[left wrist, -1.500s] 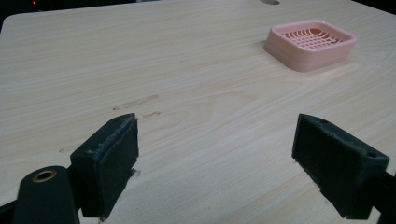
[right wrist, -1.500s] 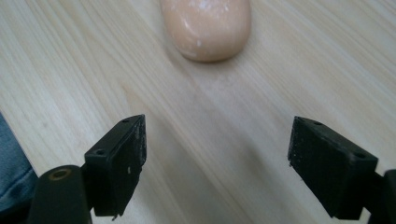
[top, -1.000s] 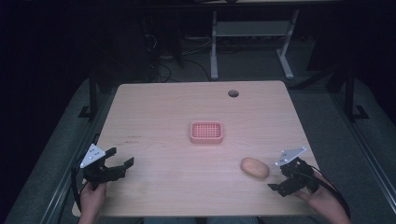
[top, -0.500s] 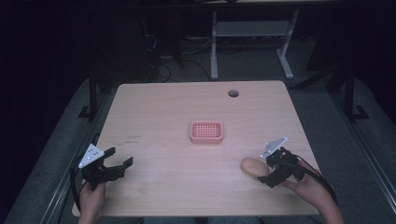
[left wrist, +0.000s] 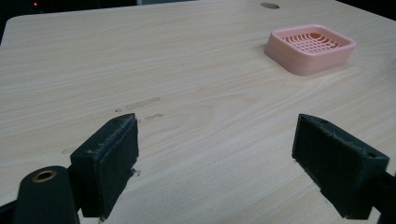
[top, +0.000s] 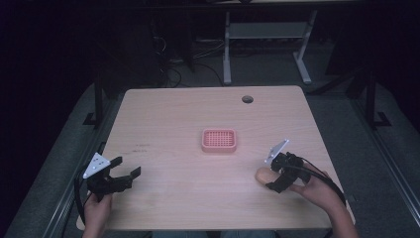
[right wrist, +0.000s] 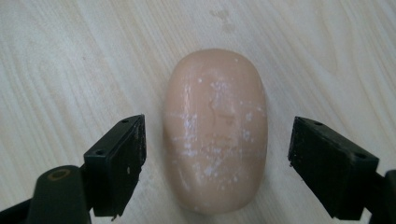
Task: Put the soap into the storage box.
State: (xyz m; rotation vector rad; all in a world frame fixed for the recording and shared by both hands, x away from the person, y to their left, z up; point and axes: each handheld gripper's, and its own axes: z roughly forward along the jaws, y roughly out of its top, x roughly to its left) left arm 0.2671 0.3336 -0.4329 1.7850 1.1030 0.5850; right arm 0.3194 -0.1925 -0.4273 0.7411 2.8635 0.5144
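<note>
A peach-coloured oval soap bar [right wrist: 215,130] lies flat on the wooden table [top: 168,119], toward its right front [top: 263,174]. My right gripper [right wrist: 217,161] stands open right above it, one jaw on each side of the bar with gaps between, and in the high view my right gripper [top: 277,173] partly covers it. A pink slotted soap dish [top: 219,140] sits at the table's middle, also in the left gripper view [left wrist: 309,47]. My left gripper [top: 124,171] rests open near the front left corner, nothing between its jaws [left wrist: 215,170].
A round cable hole [top: 247,99] is near the table's far right edge. Desk legs and cables stand on the dark floor beyond the table. Bare wood lies between the dish and both grippers.
My right gripper has moved left and forward from beside the soap bar to over it, now straddling it. The left gripper has stayed in place.
</note>
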